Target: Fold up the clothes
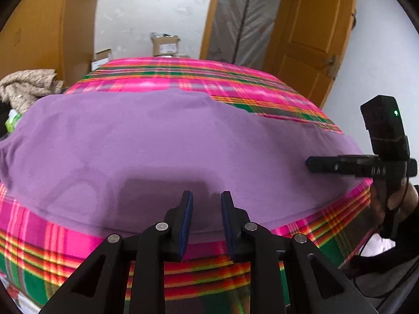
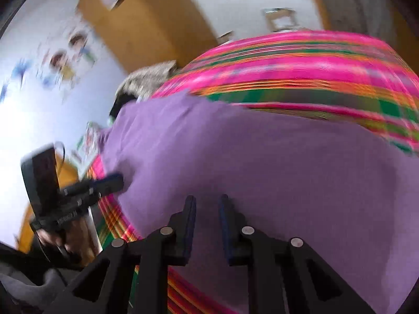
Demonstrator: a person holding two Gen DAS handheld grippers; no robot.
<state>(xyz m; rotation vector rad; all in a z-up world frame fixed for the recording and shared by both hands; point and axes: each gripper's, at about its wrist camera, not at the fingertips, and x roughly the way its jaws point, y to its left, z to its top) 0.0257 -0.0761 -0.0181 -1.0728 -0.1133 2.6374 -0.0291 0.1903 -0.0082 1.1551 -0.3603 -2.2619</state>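
Note:
A purple garment (image 1: 162, 141) lies spread flat across a bed covered by a pink, green and orange plaid blanket (image 1: 183, 76). My left gripper (image 1: 207, 198) hovers over the garment's near hem, open, with nothing between its blue-padded fingers. My right gripper (image 1: 310, 162) reaches in from the right over the garment's right edge, held by a hand. The right wrist view is blurred: the right gripper (image 2: 207, 202) is open above the purple garment (image 2: 262, 162), its jaws empty. The left gripper (image 2: 117, 180) sits at the garment's left edge.
A heap of beige clothing (image 1: 28, 83) lies at the bed's far left corner. Cardboard boxes (image 1: 165, 44) stand beyond the bed against the white wall. An orange door (image 1: 309, 26) is at the back right. A cable hangs under the hand (image 1: 398, 198) on the right.

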